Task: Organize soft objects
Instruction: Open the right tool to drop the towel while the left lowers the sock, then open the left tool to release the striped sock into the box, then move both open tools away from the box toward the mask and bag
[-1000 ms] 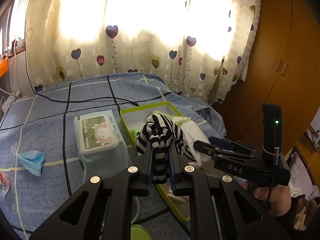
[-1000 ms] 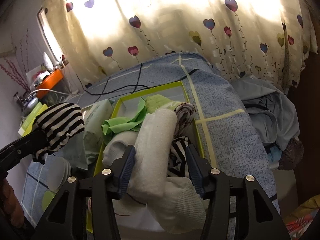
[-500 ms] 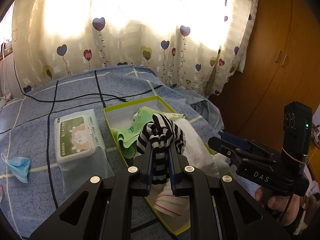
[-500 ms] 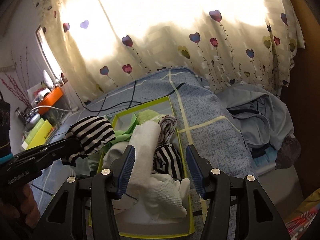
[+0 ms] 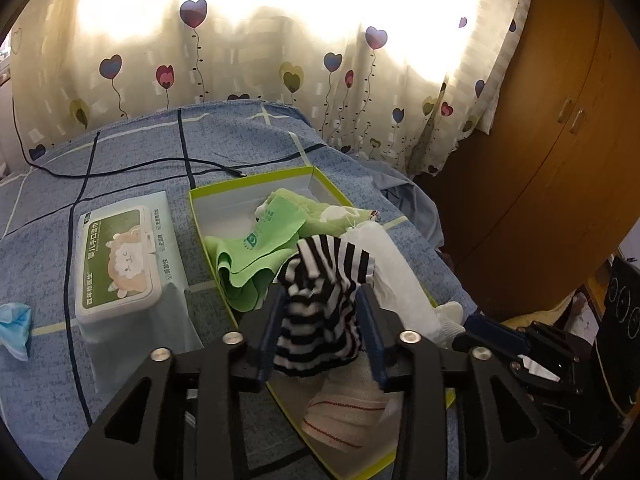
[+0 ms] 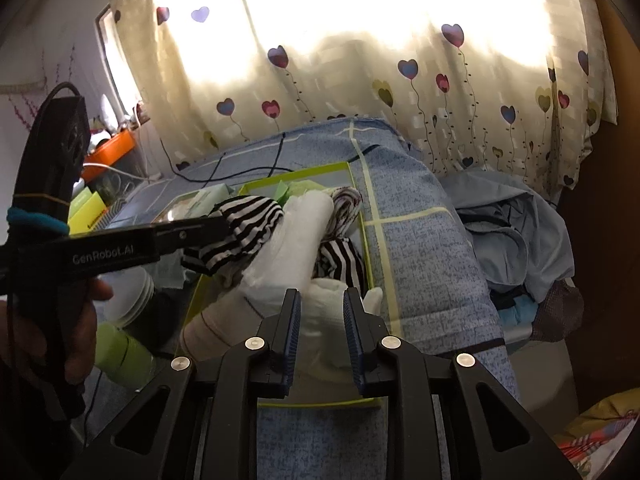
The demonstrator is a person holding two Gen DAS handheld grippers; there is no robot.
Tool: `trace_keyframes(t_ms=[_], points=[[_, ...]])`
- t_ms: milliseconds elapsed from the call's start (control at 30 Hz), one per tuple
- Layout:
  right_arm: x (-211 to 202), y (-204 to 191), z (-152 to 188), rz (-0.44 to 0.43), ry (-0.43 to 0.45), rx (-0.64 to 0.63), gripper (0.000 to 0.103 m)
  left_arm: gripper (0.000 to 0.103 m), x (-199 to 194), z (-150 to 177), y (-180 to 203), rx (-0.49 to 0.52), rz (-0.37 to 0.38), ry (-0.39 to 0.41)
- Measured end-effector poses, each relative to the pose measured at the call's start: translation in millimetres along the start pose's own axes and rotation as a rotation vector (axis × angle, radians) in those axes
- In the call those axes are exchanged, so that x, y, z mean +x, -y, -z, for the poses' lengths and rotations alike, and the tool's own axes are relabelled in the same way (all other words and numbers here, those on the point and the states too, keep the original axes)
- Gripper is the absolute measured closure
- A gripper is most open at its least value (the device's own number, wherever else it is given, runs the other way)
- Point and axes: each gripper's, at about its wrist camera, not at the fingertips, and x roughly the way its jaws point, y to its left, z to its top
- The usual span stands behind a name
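Two tools were seen above a shallow white box with a lime-green rim (image 5: 208, 194) set on the blue checked bed (image 5: 132, 152). A crumpled black-and-white striped knit cloth (image 5: 322, 308) was held over the box's near half between the fingers of the left tool (image 5: 320, 320), whose jaws were spread to its width. The right tool (image 6: 320, 320) was seen with its jaws apart and nothing gripped, above a white rolled towel (image 6: 296, 240) in the box.

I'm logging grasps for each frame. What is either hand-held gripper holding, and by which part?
The left hand-held gripper has the bunched middle of a black-and-white striped sock between its fingers, above the green box. The right hand-held gripper holds nothing.
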Motion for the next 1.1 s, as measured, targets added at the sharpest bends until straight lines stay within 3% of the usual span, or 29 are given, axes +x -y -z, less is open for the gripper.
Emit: trace_keyframes(t_ms=[33, 200, 600, 733, 1100], points=[[2, -2, 2, 0.000, -0.013, -0.009, 0.082, 0.052, -2, 0, -1, -0.003, 0.005, 0.007], [24, -6, 5, -0.006, -0.072, -0.015, 0.082, 0.052, -9, -1, -3, 0.001, 0.007, 0.018], [39, -15, -19, -0.011, -0.060, -0.021, 0.081, 0.052, -34, 3, -15, -0.007, 0.032, 0.058], [25, -16, -16, 0.009, -0.039, -0.009, 0.060, 0.052, -46, 6, -19, -0.012, 0.029, 0.089], [-9, -33, -14, 0.010, 0.023, -0.007, 0.046, 0.052, -77, 24, -18, -0.005, 0.022, 0.126]])
